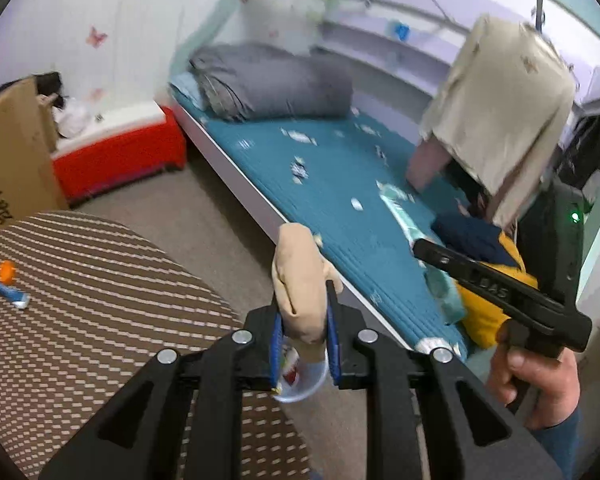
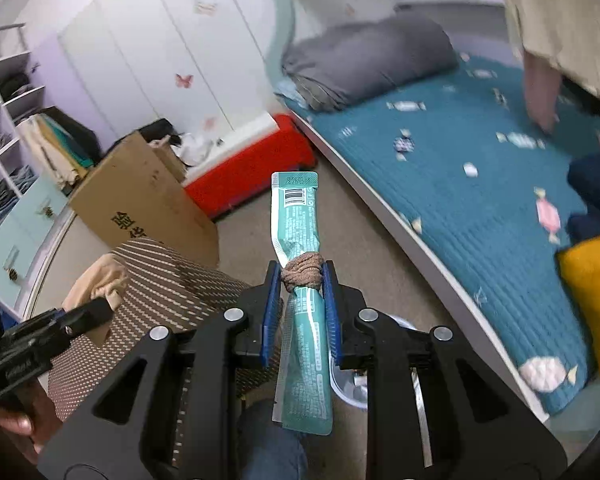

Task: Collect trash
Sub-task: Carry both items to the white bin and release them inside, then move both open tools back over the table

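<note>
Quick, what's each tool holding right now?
Left tool: closed on a beige cloth.
Right tool: closed on a teal wrapper with a brown knotted band around it.

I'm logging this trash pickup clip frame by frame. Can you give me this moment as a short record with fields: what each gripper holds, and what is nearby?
left gripper: shut on a beige crumpled wad
right gripper: shut on a teal wrapper with a brown knotted band around it
below the grippers: a clear plastic bin, some litter inside
striped stool: carries a small blue and orange wrapper
bed: teal candy-print cover, folded grey duvet
floor by wall: cardboard box, red container
</note>
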### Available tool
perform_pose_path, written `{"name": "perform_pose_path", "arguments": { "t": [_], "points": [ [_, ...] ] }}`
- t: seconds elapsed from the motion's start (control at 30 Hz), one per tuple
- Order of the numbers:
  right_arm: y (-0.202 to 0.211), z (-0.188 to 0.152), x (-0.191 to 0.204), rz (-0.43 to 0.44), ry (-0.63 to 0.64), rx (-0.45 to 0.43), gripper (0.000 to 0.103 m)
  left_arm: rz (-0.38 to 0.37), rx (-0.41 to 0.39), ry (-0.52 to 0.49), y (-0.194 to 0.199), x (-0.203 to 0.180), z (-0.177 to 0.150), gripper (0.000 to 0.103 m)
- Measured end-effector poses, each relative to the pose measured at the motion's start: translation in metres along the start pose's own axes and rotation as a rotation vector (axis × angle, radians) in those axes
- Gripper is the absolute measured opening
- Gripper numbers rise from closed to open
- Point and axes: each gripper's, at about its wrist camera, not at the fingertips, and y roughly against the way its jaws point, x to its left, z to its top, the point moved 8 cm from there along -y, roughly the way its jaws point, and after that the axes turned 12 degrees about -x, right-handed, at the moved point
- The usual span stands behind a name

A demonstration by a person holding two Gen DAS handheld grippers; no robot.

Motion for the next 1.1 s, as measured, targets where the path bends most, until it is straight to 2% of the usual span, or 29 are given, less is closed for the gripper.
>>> {"name": "perform_pose_path", "arguments": {
  "t": [0.33,0.57,0.63,0.67,0.7,0.73,0.8,0.87,0.93,0.97,1.1],
  "points": [
    [-0.048,-0.039,-0.049,-0.041,-0.095,0.123,0.021,-0.012,0.226,-0.053,-0.100,-0.036,-0.052,0.018],
    [-0.078,-0.056,-0.068,-0.042,-0.143,0.189,0.022,0.002,0.324,-0.057,-0.131,-0.042,-0.068,0.020],
    [-0.086,-0.061,-0.071,-0.046,-0.153,0.204,0.024,0.018,0.354,-0.063,-0.140,-0.041,-0.071,0.043],
    [-0.090,-0.063,-0.074,-0.048,-0.162,0.212,0.027,0.030,0.359,-0.062,-0.143,-0.039,-0.070,0.076],
    [-0.096,-0.068,-0.077,-0.046,-0.179,0.230,0.047,0.067,0.346,-0.069,-0.142,-0.032,-0.068,0.093],
    [-0.099,-0.072,-0.079,-0.045,-0.194,0.240,0.070,0.087,0.333,-0.077,-0.141,-0.029,-0.066,0.093],
    [-0.104,-0.080,-0.086,-0.052,-0.221,0.246,0.071,0.092,0.337,-0.085,-0.140,-0.028,-0.063,0.093],
    [-0.105,-0.085,-0.089,-0.052,-0.249,0.257,0.077,0.103,0.323,-0.078,-0.135,-0.025,-0.059,0.093],
    [-0.101,-0.089,-0.091,-0.072,-0.260,0.253,0.093,0.107,0.291,-0.076,-0.127,-0.023,-0.053,0.094],
    [-0.099,-0.089,-0.092,-0.085,-0.262,0.252,0.096,0.109,0.278,-0.076,-0.123,-0.022,-0.051,0.094],
    [-0.089,-0.087,-0.093,-0.119,-0.258,0.242,0.097,0.110,0.219,-0.075,-0.106,-0.022,-0.040,0.094]
  ]
}}
